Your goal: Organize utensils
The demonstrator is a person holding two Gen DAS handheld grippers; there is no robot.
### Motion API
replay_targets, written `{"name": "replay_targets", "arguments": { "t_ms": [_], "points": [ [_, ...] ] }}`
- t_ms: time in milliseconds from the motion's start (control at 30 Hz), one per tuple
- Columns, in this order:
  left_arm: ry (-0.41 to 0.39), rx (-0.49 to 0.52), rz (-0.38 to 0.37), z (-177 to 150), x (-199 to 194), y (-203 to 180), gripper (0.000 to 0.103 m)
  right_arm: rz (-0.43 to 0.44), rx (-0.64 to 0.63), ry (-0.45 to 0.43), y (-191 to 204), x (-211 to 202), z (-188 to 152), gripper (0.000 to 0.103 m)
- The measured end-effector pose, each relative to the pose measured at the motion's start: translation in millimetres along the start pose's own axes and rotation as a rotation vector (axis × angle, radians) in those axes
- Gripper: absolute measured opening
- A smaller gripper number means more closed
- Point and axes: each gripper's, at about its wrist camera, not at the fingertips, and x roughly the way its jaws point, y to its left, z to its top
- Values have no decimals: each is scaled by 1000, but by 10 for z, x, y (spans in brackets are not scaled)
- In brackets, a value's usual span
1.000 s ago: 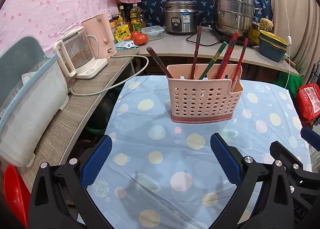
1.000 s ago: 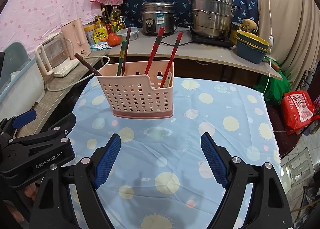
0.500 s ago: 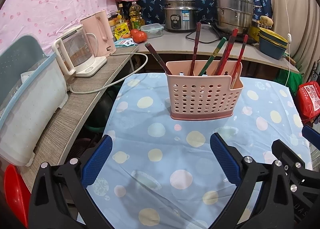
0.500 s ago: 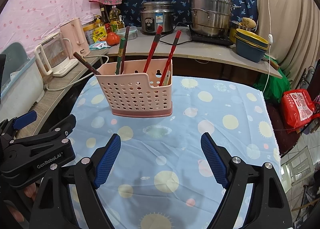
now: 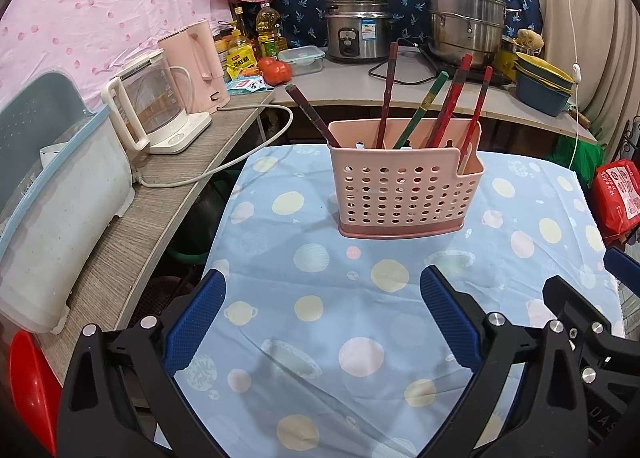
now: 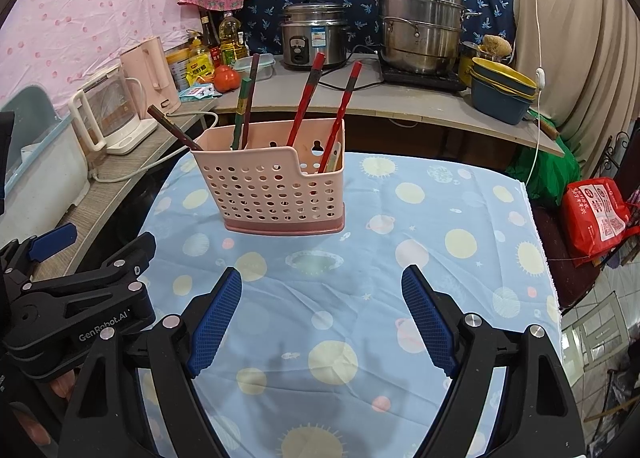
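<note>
A pink perforated utensil holder [image 5: 404,185] [image 6: 276,189] stands upright on the table's blue dotted cloth [image 5: 320,298] [image 6: 360,258]. Several chopsticks [image 5: 448,101] [image 6: 306,99], red, green and dark brown, lean out of its top. My left gripper [image 5: 320,310] hangs open above the cloth, short of the holder, with nothing between its blue pads [image 5: 196,318]. My right gripper [image 6: 322,306] is open too, with bare cloth between its fingers. Each gripper shows at the edge of the other's view.
A grey counter along the left carries a glass kettle [image 5: 148,105], a pink kettle [image 5: 196,61] and a white bin [image 5: 52,217]. Behind the table a shelf holds a rice cooker [image 5: 356,31], a steel steamer pot [image 5: 464,17], bottles and stacked bowls [image 5: 540,81]. A red bag [image 6: 596,217] sits right.
</note>
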Motion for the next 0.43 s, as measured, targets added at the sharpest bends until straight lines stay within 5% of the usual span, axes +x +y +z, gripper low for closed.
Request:
{"name": "replay_targets", "arguments": {
  "t_ms": [267, 433],
  "points": [
    [18, 0, -15, -2, 10, -31, 94, -3, -5, 3, 6, -11, 1, 79],
    [17, 8, -18, -7, 29, -20, 93, 15, 13, 16, -21, 4, -9, 88]
  ]
}}
